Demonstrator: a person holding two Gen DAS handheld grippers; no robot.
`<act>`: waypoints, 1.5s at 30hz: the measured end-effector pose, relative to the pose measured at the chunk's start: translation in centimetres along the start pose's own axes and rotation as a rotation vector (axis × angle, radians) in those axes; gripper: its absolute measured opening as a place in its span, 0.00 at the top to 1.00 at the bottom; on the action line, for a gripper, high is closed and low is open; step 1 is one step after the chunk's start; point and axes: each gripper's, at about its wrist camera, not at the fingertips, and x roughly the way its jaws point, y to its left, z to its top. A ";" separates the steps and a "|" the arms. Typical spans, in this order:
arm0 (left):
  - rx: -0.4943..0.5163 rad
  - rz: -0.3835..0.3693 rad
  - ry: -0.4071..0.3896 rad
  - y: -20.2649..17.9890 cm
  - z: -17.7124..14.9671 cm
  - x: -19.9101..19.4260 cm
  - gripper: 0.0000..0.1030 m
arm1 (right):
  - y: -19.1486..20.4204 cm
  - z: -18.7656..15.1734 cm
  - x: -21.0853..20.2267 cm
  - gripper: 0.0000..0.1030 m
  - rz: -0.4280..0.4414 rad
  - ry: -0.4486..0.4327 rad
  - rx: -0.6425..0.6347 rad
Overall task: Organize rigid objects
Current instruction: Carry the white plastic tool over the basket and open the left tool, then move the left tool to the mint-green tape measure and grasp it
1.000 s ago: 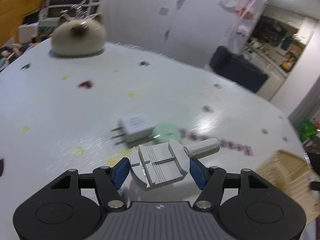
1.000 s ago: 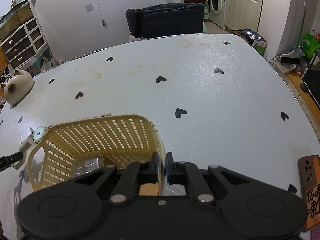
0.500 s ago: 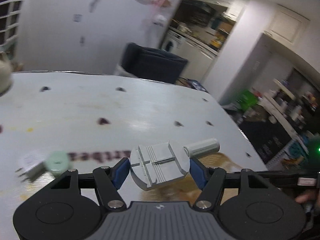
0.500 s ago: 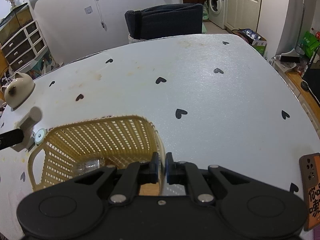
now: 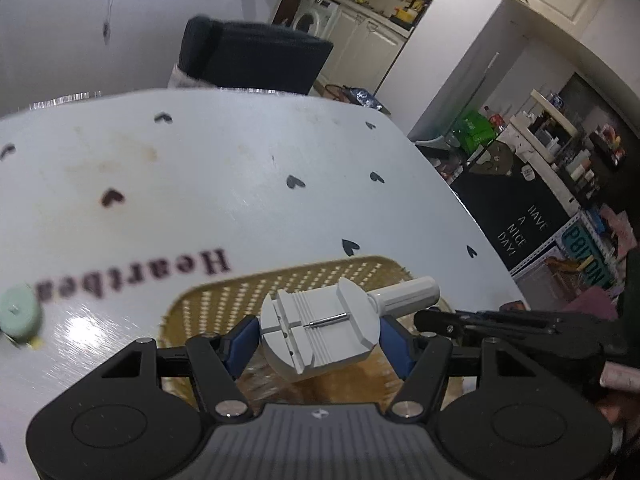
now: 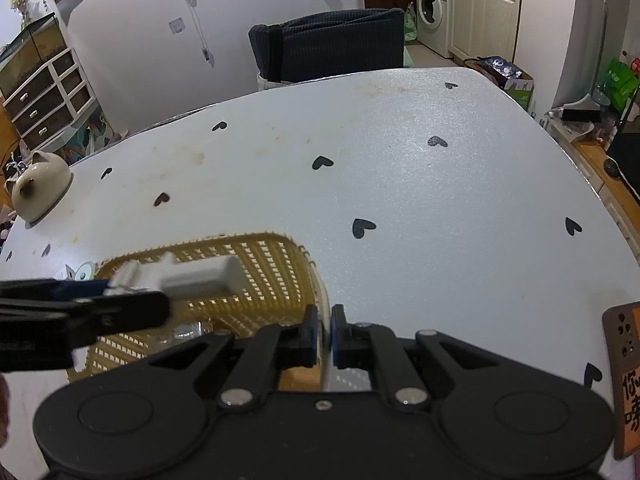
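My left gripper (image 5: pixel 318 338) is shut on a grey watch-band tool (image 5: pixel 320 330) with a white handle and holds it above the yellow lattice basket (image 5: pixel 224 300). In the right wrist view the tool (image 6: pixel 188 278) and the left gripper (image 6: pixel 80 312) hang over the basket (image 6: pixel 276 256). My right gripper (image 6: pixel 325 334) is shut on the basket's near right rim. Something clear lies in the basket (image 6: pixel 188 328).
A mint round object (image 5: pixel 18 316) lies left of the basket; it also shows in the right wrist view (image 6: pixel 85 273). A cat-shaped ceramic dome (image 6: pixel 40 184) sits at the far left. A phone (image 6: pixel 624 380) lies at the right table edge. A dark chair (image 6: pixel 328 50) stands behind the table.
My left gripper has swung right with the watch-band tool, away from the charger and mint object, to above the basket. The right gripper has stayed on the basket rim.
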 end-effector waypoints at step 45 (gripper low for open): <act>-0.135 -0.094 0.050 -0.3 -0.5 2.6 0.03 | -0.5 0.0 0.1 0.94 0.030 0.004 0.000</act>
